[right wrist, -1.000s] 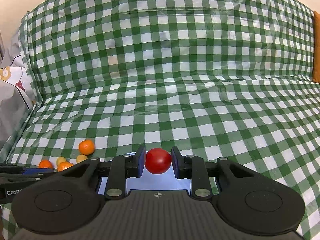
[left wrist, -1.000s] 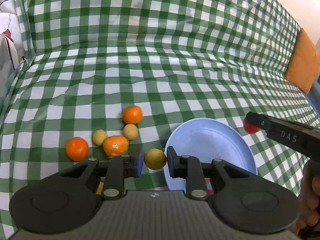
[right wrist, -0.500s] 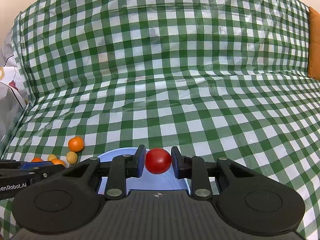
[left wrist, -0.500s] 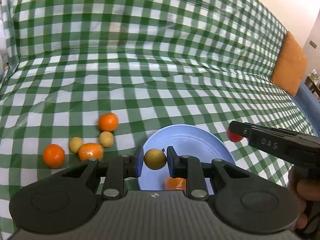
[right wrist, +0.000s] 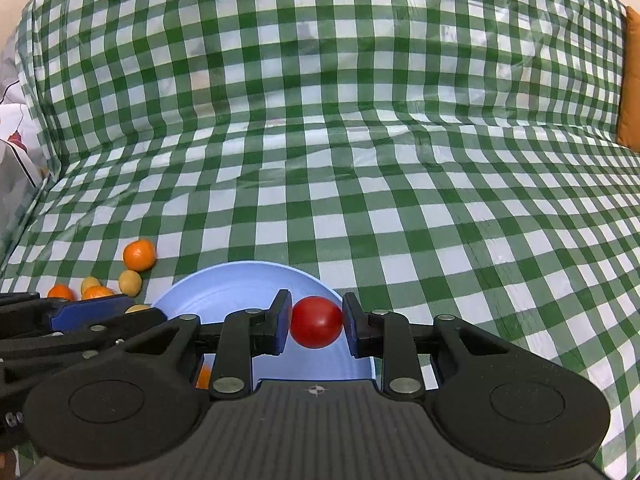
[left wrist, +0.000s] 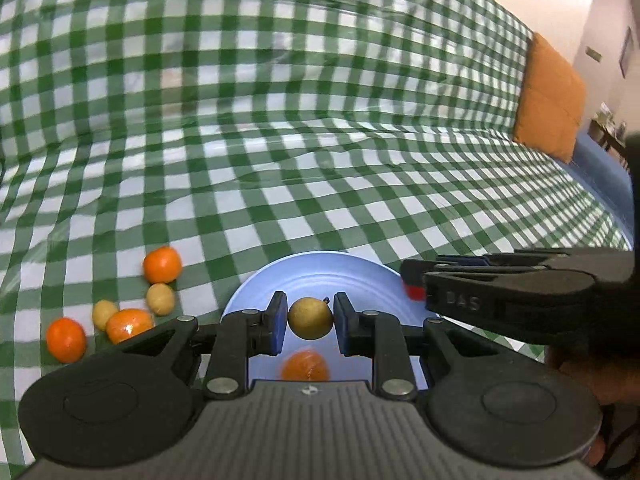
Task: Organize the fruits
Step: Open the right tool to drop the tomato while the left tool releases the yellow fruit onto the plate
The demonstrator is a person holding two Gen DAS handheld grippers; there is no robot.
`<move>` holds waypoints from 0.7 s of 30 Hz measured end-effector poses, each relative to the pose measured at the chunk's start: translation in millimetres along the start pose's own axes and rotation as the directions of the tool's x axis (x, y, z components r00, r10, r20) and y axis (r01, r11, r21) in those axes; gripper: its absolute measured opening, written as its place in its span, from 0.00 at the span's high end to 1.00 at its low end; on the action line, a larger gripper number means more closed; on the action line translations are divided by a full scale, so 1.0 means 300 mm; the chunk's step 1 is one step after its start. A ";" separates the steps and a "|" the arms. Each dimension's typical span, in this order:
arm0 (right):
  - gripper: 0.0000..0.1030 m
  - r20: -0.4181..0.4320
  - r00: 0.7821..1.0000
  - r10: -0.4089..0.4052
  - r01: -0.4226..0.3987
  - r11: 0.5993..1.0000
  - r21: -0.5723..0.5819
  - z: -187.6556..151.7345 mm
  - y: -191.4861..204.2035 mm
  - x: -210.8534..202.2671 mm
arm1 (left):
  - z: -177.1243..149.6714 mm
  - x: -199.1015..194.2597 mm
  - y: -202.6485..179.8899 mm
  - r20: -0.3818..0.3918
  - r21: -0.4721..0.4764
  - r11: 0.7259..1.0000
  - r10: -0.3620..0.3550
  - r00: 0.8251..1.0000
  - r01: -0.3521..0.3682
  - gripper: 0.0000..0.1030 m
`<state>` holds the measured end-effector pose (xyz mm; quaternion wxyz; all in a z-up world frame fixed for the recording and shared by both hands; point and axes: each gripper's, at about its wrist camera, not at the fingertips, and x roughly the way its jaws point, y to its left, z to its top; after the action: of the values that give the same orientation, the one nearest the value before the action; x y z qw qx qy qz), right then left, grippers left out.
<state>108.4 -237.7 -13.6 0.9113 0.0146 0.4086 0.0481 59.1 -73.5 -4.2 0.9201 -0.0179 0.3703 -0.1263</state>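
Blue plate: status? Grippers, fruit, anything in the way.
Left gripper shut on yellow-brown fruit, right gripper shut on red fruit, both over blue plate. One orange fruit on plate. Five fruits on checked cloth. Grippers close together.

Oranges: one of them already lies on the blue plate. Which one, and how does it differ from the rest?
The orange just below the left gripper, on the plate. The other three oranges lie on the checked cloth, left of the plate.
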 end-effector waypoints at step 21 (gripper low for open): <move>0.72 -0.004 1.000 0.006 -0.006 1.000 0.003 0.002 -0.013 0.012 | -0.004 0.003 -0.038 0.022 0.053 0.999 -0.001 1.000 0.000 0.74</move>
<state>111.6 -241.2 -16.3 0.9103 0.0171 0.4106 0.0503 56.4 -84.7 -4.2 0.9243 0.0050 0.3566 -0.1360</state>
